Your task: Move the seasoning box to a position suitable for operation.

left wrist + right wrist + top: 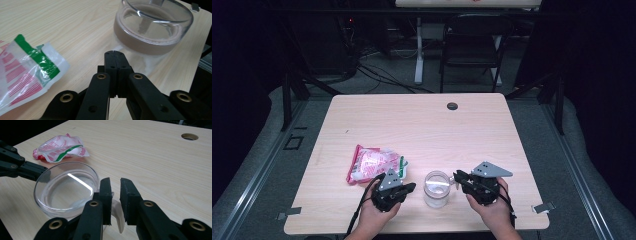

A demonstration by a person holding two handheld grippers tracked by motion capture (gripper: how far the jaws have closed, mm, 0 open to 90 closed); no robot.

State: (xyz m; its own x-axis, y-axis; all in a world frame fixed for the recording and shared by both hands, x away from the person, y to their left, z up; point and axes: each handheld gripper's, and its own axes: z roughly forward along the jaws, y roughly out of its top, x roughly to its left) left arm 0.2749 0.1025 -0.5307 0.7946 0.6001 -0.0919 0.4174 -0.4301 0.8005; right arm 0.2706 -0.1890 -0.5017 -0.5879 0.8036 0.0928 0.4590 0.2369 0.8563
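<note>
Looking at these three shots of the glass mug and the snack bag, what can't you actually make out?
- Bag print: too small in the high view, cut off by the left edge in the left gripper view.
- Right gripper on the mug handle: whether the pads press is unclear.
- Mug top: cut off in the left gripper view.

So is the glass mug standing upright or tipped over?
Upright. The mug stands on its base on the table, mouth facing up; the right gripper view shows its open rim from above.

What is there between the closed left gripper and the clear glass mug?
Only bare light wooden table separates the left gripper from the clear glass mug, as the left gripper view shows.
</note>
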